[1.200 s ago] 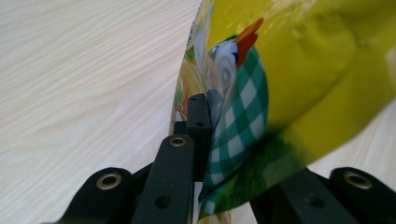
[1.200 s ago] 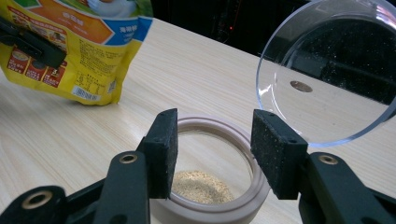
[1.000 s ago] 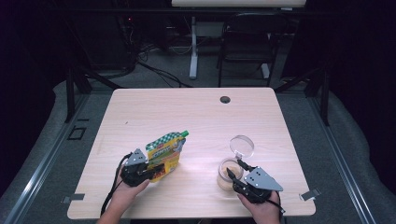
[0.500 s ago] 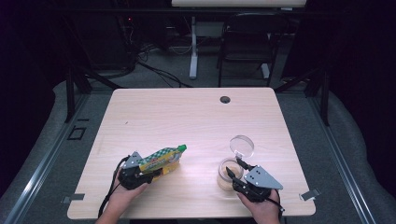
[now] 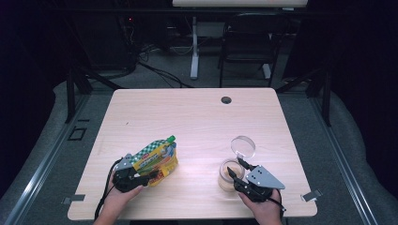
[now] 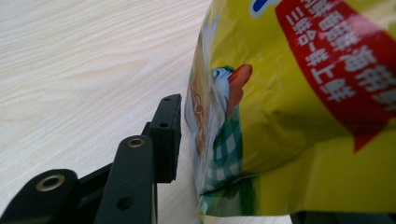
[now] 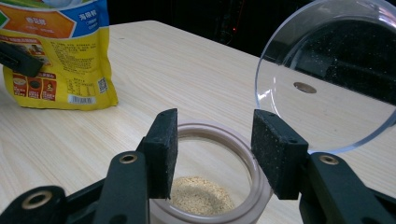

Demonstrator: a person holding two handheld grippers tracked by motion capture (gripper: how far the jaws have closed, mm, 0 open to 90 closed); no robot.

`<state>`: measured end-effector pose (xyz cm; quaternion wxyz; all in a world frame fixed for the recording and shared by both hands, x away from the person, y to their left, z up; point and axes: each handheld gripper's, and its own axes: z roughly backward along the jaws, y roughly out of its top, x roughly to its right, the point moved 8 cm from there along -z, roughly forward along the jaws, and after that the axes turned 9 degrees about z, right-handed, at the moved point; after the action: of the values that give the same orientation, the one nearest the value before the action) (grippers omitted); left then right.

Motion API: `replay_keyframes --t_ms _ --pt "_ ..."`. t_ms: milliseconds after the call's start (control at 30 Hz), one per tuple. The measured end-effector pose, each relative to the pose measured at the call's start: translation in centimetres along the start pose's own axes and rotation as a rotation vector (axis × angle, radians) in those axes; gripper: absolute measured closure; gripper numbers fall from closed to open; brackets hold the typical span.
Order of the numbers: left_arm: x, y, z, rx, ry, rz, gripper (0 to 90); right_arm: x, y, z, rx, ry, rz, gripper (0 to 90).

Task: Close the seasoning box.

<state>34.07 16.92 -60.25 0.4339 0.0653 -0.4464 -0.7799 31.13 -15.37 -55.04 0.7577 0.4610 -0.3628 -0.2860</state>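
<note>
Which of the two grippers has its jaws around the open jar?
The right gripper: its jaws straddle the rim of the open jar of beige granules. The left gripper is at the yellow pouch instead.

Pouch (image 5: 157,158) stands on the worktop (image 5: 187,117) at the near left, its spout tipped toward the far right. Left gripper (image 5: 141,176) sits at its near end, one jaw just beside the pouch's edge. Well apart, near right: the jar (image 5: 229,174), grains (image 7: 198,196) in its bottom. Its lid (image 5: 243,146) is up just behind it. Right gripper (image 5: 238,172) straddles the jar's near rim. Far off, a hole (image 5: 226,100) in the worktop.
</note>
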Motion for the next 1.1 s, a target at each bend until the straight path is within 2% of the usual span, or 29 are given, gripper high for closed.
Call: replay_keyframes --t_ms 167,300,467,733,1100 --pt "-0.1 -0.1 0.1 0.010 0.009 0.005 54.9 0.0 0.0 0.0 0.003 0.000 -0.005 51.0" --pt "-0.2 -0.1 0.2 0.032 0.005 0.033 49.8 0.0 0.1 0.0 0.005 -0.001 -0.006 51.0" --pt "-0.4 -0.2 0.4 0.039 0.017 0.036 46.1 0.1 0.1 0.1 0.000 -0.002 -0.003 50.9" --pt "-0.3 -0.3 0.8 0.046 0.012 0.035 45.7 0.5 0.4 0.6 0.014 -0.012 -0.019 50.7" --pt "0.1 -0.5 1.6 0.058 0.017 0.032 44.7 1.8 0.8 1.6 0.016 -0.028 -0.057 51.3"
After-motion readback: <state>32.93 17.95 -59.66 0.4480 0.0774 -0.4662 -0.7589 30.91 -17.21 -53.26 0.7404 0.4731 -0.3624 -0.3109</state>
